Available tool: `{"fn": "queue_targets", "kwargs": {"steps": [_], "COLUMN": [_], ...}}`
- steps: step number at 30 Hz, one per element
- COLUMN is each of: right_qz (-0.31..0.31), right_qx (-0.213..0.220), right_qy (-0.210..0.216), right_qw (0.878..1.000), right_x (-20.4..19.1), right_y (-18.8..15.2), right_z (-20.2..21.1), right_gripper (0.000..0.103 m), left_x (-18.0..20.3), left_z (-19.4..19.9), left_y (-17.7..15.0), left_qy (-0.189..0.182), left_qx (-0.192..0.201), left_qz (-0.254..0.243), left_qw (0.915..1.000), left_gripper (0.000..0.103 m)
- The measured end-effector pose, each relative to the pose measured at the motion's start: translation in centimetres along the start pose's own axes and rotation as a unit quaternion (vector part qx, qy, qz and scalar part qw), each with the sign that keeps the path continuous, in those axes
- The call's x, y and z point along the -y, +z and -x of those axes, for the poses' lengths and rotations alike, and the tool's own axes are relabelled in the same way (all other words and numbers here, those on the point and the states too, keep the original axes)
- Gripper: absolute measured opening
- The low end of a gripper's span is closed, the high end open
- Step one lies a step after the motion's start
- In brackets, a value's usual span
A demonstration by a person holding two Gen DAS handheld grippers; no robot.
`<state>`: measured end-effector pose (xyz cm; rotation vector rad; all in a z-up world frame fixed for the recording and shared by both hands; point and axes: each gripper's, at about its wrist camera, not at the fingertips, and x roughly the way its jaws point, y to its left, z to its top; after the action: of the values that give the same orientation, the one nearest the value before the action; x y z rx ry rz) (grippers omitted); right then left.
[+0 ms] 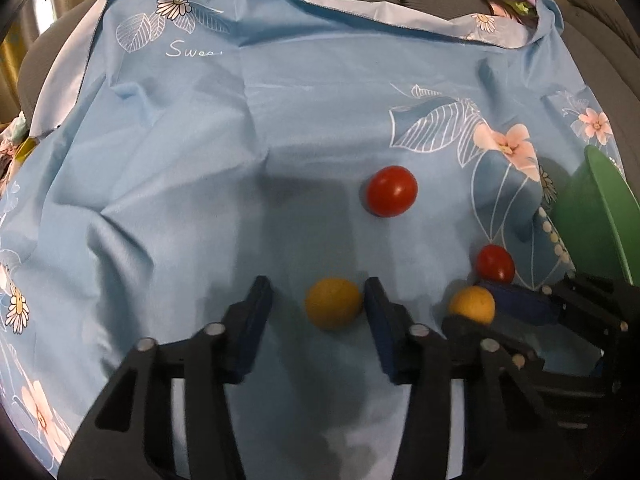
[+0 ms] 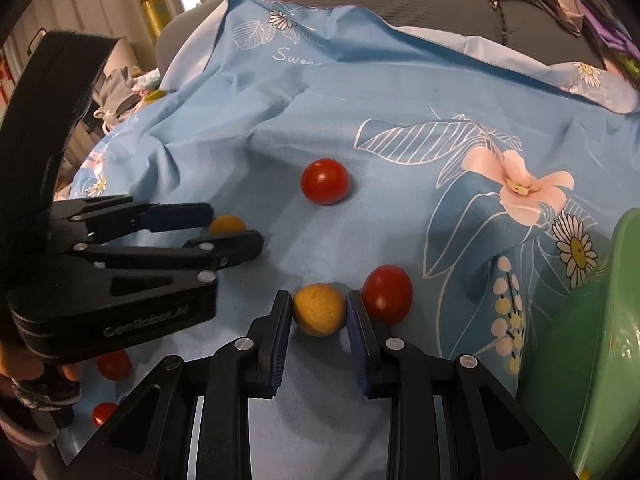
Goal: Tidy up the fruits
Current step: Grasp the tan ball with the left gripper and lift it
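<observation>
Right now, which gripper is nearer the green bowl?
Right. The right gripper, jaws shut on a yellow fruit, sits just left of the green bowl; the left gripper is farther left, beyond it.

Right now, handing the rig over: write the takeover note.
Left gripper: open around left yellow, one pad touching.
Right gripper: shut on right yellow, which sits on the cloth.
Loose on the cloth: four reds.
Bowl at right; no fruit visible in it.
Done: nothing sorted. Left: every fruit, likely into the bowl.
</observation>
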<state>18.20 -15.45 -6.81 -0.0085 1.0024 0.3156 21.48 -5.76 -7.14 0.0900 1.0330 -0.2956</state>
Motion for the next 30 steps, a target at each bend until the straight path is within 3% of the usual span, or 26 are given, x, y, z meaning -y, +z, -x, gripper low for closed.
{"fn": "queue_targets", "kwargs": {"steps": [2, 13, 30], "right_qz": [0.0, -0.007, 0.004], "right_qx": [0.001, 0.006, 0.034], "right_qy": [0.0, 0.0, 0.012], "right_qw": [1.0, 1.0, 0.999], "right_x": [0.0, -0.3, -3.2], "right_y": [0.0, -0.6, -4.5], "right_z": [0.0, 0.9, 7.3], "right_gripper": [0.029, 0.029, 0.029], "left_x": [0.1, 0.1, 0.8], "left_z": [0.0, 2.1, 9.7], "left_y": [0.1, -2.7, -8.2], "left_qy": [0.01, 0.011, 0.006], "left_qx": [0.0, -0.002, 0.031], "left_qz": [-0.005, -0.009, 0.007], "left_qw": [0.9999, 0.9999, 0.9995], "left_gripper": [0.026, 0.027, 0.027]}}
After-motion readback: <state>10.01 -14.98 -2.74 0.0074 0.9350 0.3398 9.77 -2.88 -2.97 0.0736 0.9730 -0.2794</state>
